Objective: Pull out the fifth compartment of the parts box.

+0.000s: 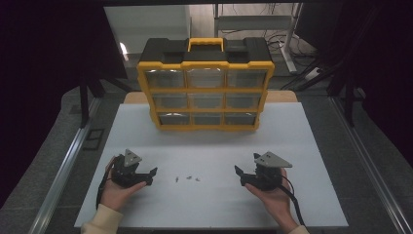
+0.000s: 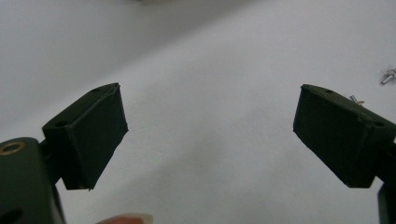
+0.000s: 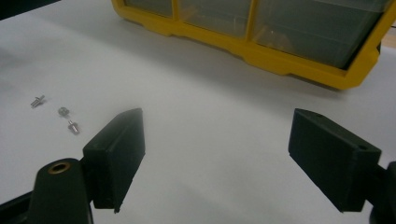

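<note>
Three small silver screws (image 1: pixel 188 178) lie in a short row on the white table (image 1: pixel 214 146), between my two grippers. The left gripper (image 1: pixel 152 176) rests in a hand at the front left and points right toward them, open and empty. Its own view has the left gripper (image 2: pixel 210 109) jaws wide apart over bare table, with one screw (image 2: pixel 387 76) at the far right edge. At the front right, the right gripper (image 1: pixel 239 175) points left, open and empty. Beyond the right gripper (image 3: pixel 217 123), the screws (image 3: pixel 63 111) lie to the left.
A yellow and black organizer case (image 1: pixel 205 83) with clear drawers stands upright at the back middle of the table; its lower yellow frame (image 3: pixel 280 56) crosses the top of the right gripper view. Metal rails run along both sides of the table.
</note>
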A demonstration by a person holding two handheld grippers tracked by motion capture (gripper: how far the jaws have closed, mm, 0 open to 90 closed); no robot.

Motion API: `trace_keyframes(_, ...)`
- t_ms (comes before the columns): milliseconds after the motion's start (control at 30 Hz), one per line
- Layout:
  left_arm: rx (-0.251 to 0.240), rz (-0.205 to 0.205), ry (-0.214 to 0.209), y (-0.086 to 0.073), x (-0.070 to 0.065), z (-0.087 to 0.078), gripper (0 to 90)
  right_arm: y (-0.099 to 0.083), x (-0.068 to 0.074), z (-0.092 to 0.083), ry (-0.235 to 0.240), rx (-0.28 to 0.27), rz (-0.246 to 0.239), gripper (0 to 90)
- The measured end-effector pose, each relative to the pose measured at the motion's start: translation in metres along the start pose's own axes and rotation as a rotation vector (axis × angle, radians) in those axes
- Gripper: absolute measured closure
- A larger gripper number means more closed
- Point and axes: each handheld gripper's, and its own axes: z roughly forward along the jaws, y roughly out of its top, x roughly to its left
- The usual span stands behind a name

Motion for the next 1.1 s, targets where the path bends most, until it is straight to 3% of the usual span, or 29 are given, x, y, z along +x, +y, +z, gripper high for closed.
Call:
trace_keyframes(367, -0.003, 0.002, 0.000, 0.000, 0.000, 0.000, 10.1, 0.006, 0.012, 0.011, 0.000, 0.000, -0.043, 19.1)
trace_keyframes(1100, -0.004, 0.006, -0.002, 0.001, -0.001, 0.000, 10.1, 0.019, 0.033, 0.027, 0.035, -0.012, -0.062, 19.4)
